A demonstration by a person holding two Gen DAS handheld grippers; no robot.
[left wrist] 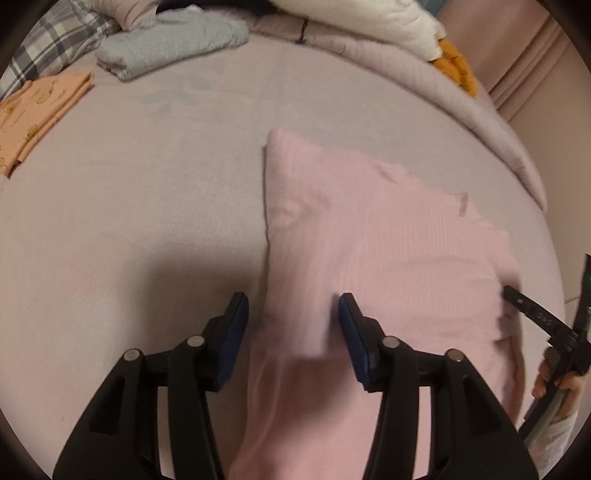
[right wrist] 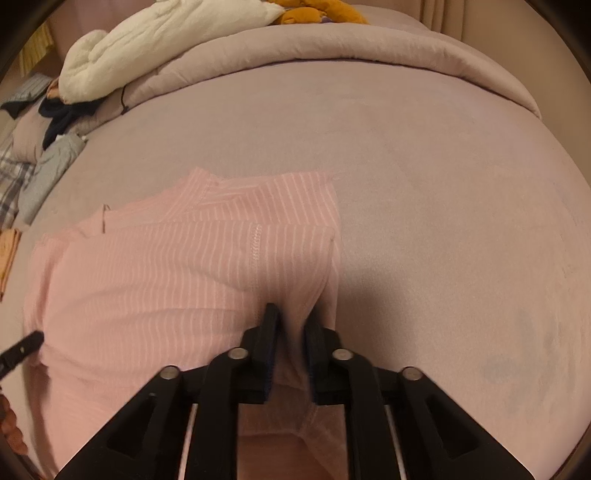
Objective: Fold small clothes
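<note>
A pink striped garment (left wrist: 373, 236) lies partly folded on the bed; it also shows in the right wrist view (right wrist: 155, 273). My left gripper (left wrist: 293, 314) is open, its jaws wide apart over the garment's left edge, cloth lying between them. My right gripper (right wrist: 291, 325) is shut on a fold of the pink garment at its right side. The right gripper's finger (left wrist: 532, 306) also shows at the right edge of the left wrist view, and a left finger (right wrist: 22, 347) shows at the left edge of the right wrist view.
A folded orange garment (left wrist: 37, 110) and a folded grey garment (left wrist: 173, 40) lie at the far left of the bed sheet (left wrist: 129, 184). A rolled duvet (right wrist: 332, 48), a white pillow (right wrist: 159, 37) and a mustard soft toy (right wrist: 317, 11) lie at the back.
</note>
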